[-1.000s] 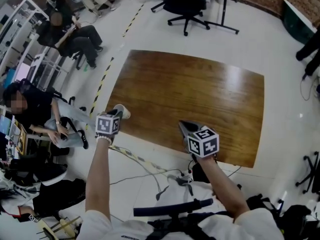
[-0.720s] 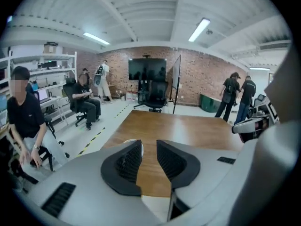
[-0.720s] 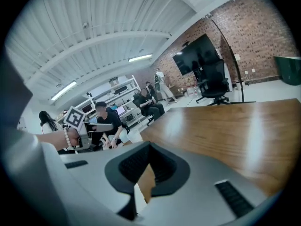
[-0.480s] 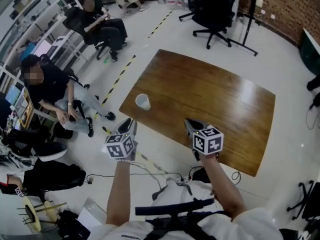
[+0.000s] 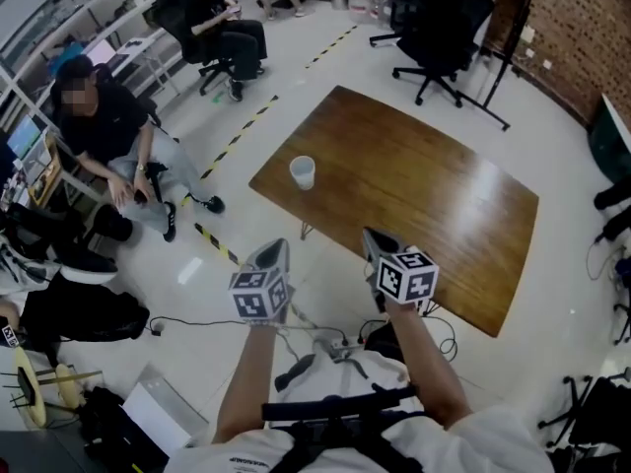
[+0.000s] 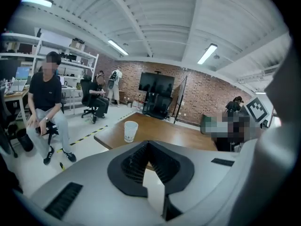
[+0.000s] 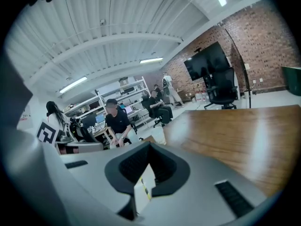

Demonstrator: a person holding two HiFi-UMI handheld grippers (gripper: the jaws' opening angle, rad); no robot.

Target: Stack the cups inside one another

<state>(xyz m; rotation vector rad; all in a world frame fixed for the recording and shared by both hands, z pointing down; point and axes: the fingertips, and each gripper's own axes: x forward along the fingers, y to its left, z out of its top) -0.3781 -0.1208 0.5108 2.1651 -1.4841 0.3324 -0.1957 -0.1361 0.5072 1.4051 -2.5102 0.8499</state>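
A single white cup [image 5: 302, 172] stands upright near the left corner of the brown wooden table [image 5: 424, 195]. It shows in the left gripper view [image 6: 130, 131], and the right gripper view catches it [image 7: 157, 134] just past the jaw tips. My left gripper [image 5: 276, 252] hangs over the floor short of the table's near edge, well apart from the cup, jaws shut with nothing between them [image 6: 148, 143]. My right gripper [image 5: 372, 238] is beside it at the near edge, also away from the cup. Its jaws [image 7: 149, 145] meet at the tips and hold nothing.
A seated person [image 5: 108, 136] and another on a chair [image 5: 222, 28] are left of the table. Black office chairs [image 5: 434, 28] stand at the far side. Cables [image 5: 315, 338] and black-yellow tape [image 5: 217, 244] lie on the floor below the grippers.
The left gripper let go of the cup, which now stands alone on the table, then drew back and shut. The right gripper pulled back a little too; the view swung.
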